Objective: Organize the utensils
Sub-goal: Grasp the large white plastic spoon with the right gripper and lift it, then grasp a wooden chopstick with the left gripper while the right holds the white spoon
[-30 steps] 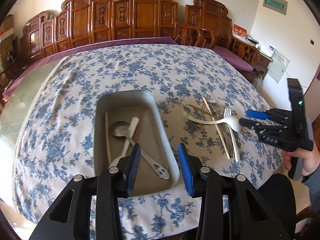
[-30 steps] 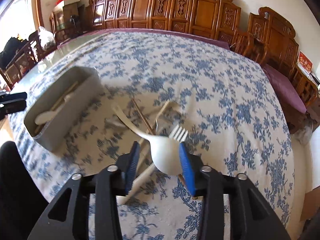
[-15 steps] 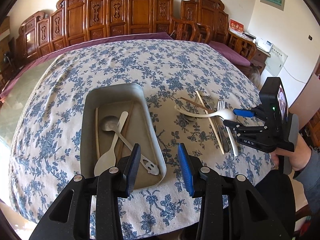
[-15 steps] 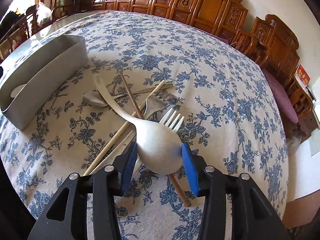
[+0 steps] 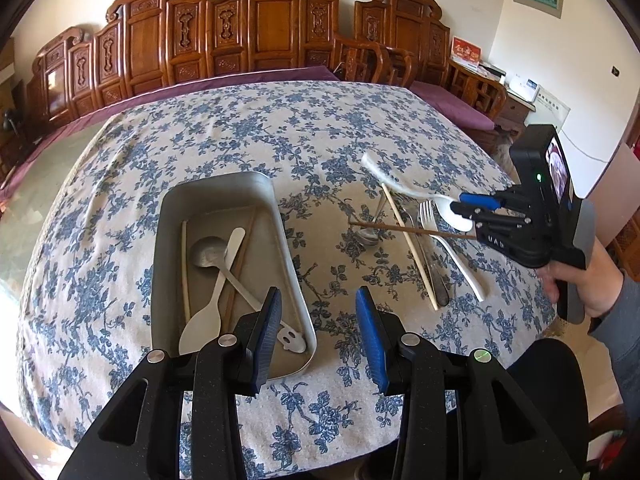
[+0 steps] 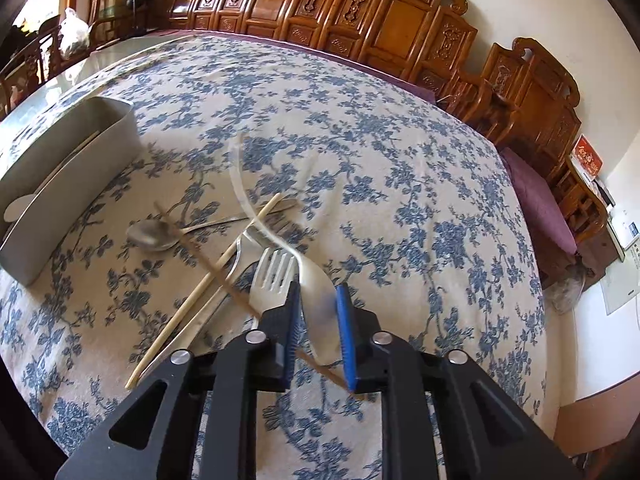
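Note:
My right gripper (image 6: pixel 318 316) is shut on the bowl of a white spoon (image 6: pixel 316 280), whose blurred handle rises toward the far left; it also shows in the left wrist view (image 5: pixel 464 206), with the spoon (image 5: pixel 400 186) lifted above the pile. Under it lie a white fork (image 6: pixel 272 276), a metal spoon (image 6: pixel 152 234) and chopsticks (image 6: pixel 200 284) on the floral cloth. My left gripper (image 5: pixel 318 336) is open and empty, over the near right corner of the grey tray (image 5: pixel 280 216). The tray holds a white spoon (image 5: pixel 208 304), a metal spoon (image 5: pixel 208 252) and chopsticks.
The tray stands at the left in the right wrist view (image 6: pixel 100 148). Carved wooden chairs (image 5: pixel 256 32) line the far side of the table. The table's near edge (image 5: pixel 320 456) is just below my left gripper. A side cabinet (image 5: pixel 516 104) stands at the right.
My right gripper has closed tighter on the white spoon's bowl and turned it, swinging the handle up off the pile. My left gripper has drawn back from the tray a little.

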Available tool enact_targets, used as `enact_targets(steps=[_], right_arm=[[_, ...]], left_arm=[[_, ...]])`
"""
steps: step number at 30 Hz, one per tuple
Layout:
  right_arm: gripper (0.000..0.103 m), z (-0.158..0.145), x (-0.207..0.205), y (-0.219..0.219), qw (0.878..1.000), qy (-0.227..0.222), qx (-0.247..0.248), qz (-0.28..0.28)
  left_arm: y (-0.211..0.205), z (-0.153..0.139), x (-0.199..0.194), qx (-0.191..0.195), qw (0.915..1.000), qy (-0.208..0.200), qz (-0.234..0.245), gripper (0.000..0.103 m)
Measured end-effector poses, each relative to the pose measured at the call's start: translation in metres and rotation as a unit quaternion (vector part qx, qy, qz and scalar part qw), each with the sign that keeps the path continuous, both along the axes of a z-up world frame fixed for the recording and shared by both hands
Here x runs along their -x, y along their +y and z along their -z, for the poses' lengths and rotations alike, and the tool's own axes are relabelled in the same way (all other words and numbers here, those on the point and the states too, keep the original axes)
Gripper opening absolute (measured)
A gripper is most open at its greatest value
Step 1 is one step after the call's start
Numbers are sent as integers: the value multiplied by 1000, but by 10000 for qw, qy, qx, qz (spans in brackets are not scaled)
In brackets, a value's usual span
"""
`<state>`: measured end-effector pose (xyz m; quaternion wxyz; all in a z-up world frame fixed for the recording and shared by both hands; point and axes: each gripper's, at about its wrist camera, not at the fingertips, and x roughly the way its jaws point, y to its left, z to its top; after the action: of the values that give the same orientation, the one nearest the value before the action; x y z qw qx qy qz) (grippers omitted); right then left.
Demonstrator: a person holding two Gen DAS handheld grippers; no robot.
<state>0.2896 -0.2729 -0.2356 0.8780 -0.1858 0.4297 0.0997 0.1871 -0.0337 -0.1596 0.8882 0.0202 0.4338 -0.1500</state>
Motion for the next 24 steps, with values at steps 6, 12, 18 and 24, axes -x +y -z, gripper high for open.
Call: enact_targets(steps=[6, 12, 18, 24], right_arm=[[4, -5, -3, -24, 9996, 31, -201, 213], [4, -11, 10, -62, 9968, 106, -606, 506], [4, -18, 36, -97, 9928, 117, -925, 751], [4, -14, 49, -120, 9891, 170, -1111, 947]], left_arm=[[-11, 1, -10, -46, 10000, 32, 59, 36], [-35, 6, -24, -17, 9998, 131, 160, 36], [-72, 22, -34, -65, 9990, 298, 329, 36], [-95, 45, -42, -319, 9980, 462, 279, 36]])
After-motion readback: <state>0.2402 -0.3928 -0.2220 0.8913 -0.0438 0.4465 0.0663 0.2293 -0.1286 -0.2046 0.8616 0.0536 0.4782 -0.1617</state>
